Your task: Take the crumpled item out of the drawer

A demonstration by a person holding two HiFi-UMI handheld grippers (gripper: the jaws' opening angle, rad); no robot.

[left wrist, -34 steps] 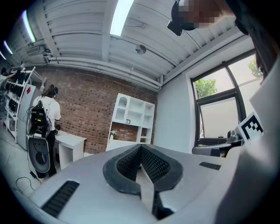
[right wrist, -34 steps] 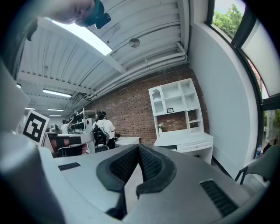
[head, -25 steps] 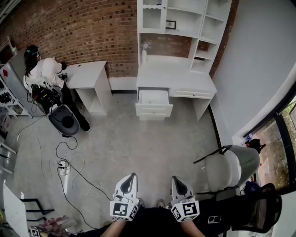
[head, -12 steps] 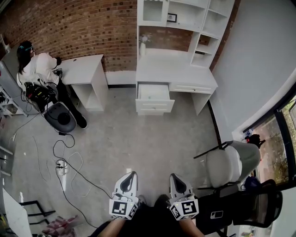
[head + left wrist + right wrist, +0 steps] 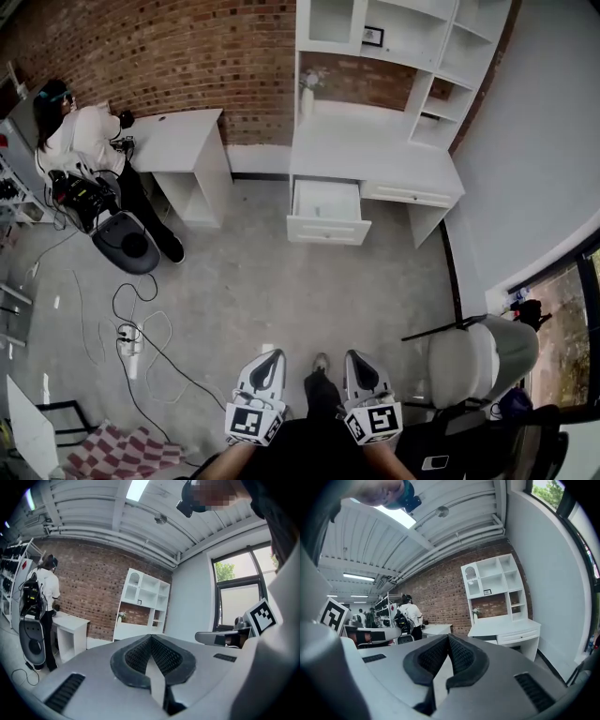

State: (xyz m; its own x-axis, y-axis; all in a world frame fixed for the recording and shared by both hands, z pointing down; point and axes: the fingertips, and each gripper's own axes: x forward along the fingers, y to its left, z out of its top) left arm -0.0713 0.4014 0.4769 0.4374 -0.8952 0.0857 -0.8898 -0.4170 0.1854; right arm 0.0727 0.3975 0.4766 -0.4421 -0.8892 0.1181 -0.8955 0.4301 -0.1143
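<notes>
A white desk with a hutch (image 5: 375, 150) stands against the brick wall, far ahead of me. Its left drawer (image 5: 327, 208) is pulled open; the inside looks pale, and no crumpled item shows at this distance. My left gripper (image 5: 269, 357) and right gripper (image 5: 355, 356) hang side by side at the bottom of the head view, far from the desk. Both are shut with nothing between the jaws. The left gripper view shows the left gripper (image 5: 151, 637) closed tip to tip, and the right gripper view shows the same for the right gripper (image 5: 448, 636). The desk (image 5: 506, 627) lies ahead to the right.
A person (image 5: 80, 141) stands at a small white table (image 5: 183, 145) on the left, beside a black chair base (image 5: 127, 242). Cables and a power strip (image 5: 129, 337) lie on the floor at left. A grey chair (image 5: 478, 352) stands at right, a checked cloth (image 5: 117, 450) at bottom left.
The head view has shifted, so the desk and open drawer now sit further right and lower. A foot now shows between the grippers. Both grippers stay shut in the same place.
</notes>
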